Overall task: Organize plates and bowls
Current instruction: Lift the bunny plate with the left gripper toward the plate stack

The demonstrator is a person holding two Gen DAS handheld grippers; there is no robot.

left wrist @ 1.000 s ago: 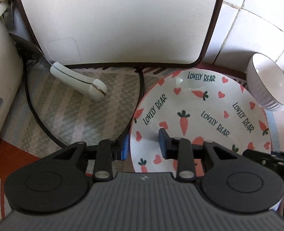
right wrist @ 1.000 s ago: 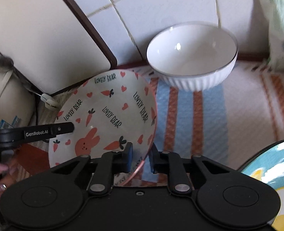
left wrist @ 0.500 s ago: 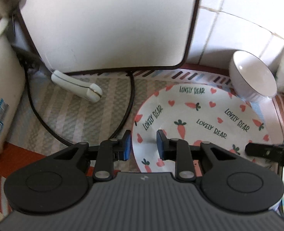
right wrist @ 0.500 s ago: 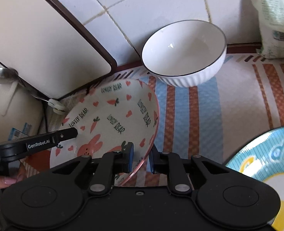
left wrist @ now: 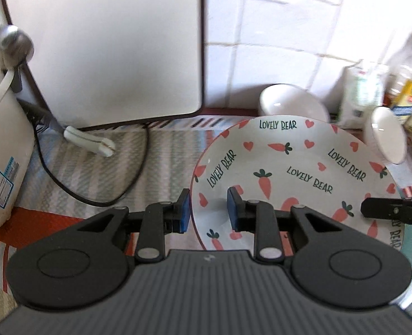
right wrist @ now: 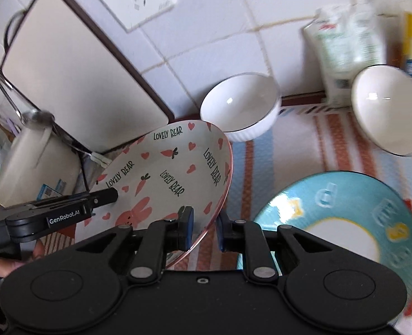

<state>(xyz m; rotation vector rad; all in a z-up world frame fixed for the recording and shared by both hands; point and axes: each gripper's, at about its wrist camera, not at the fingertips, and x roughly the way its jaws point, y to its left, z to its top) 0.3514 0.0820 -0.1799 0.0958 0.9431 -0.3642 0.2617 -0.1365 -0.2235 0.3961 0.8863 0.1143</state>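
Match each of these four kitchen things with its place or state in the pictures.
Things:
1. carrot-print "Lovely Bear" plate
2. light-blue round plate
3. white ribbed bowl
4. white rounded cutting board

Places or states:
A. leans against the tiled wall
B. gripped at opposite rims by left gripper and right gripper
C. lies on the striped mat, lower right
D. stands by the wall behind the gripped plate

Pairs: 1-B, 2-C, 3-D, 4-A
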